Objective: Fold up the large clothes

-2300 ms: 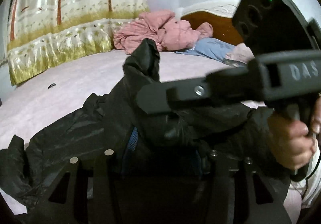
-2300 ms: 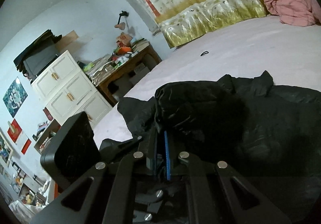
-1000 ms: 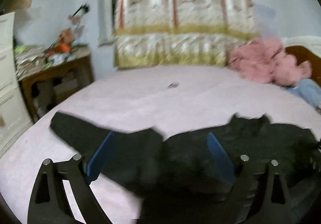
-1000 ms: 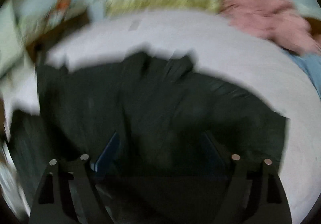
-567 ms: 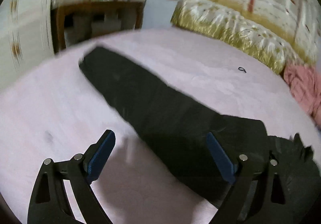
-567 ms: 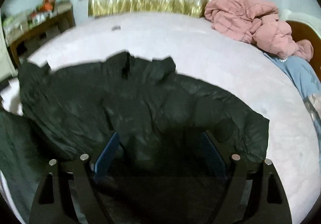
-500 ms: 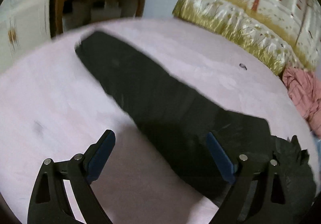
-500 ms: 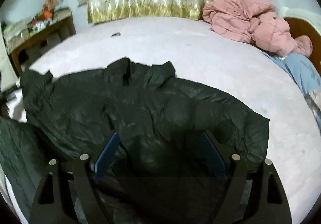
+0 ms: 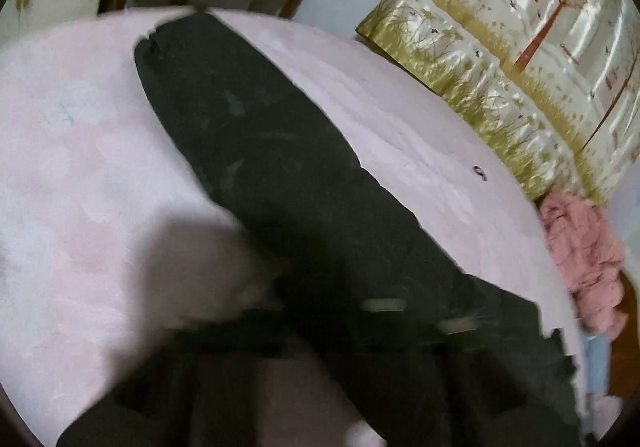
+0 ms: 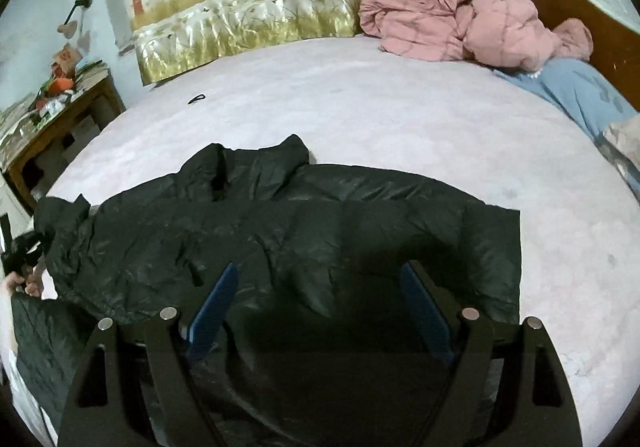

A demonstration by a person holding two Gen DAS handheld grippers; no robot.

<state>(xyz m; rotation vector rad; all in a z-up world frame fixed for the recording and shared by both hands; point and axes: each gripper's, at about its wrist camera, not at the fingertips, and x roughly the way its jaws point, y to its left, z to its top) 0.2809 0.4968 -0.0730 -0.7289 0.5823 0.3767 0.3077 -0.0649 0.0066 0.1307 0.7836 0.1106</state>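
Black jacket [image 10: 320,239]; pale pink bed [image 10: 360,95]; pink quilt [image 10: 460,27]; cream-gold curtain [image 10: 260,7], tree-and-grass print; blue claw pads [image 10: 214,303].

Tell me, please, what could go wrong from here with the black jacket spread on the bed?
1. The left gripper has just closed; its view is blurred, so it may have caught only a thin pinch of the sleeve and could slip.
2. The right gripper hovers open over the black jacket, so the body could drag when the sleeve is pulled.
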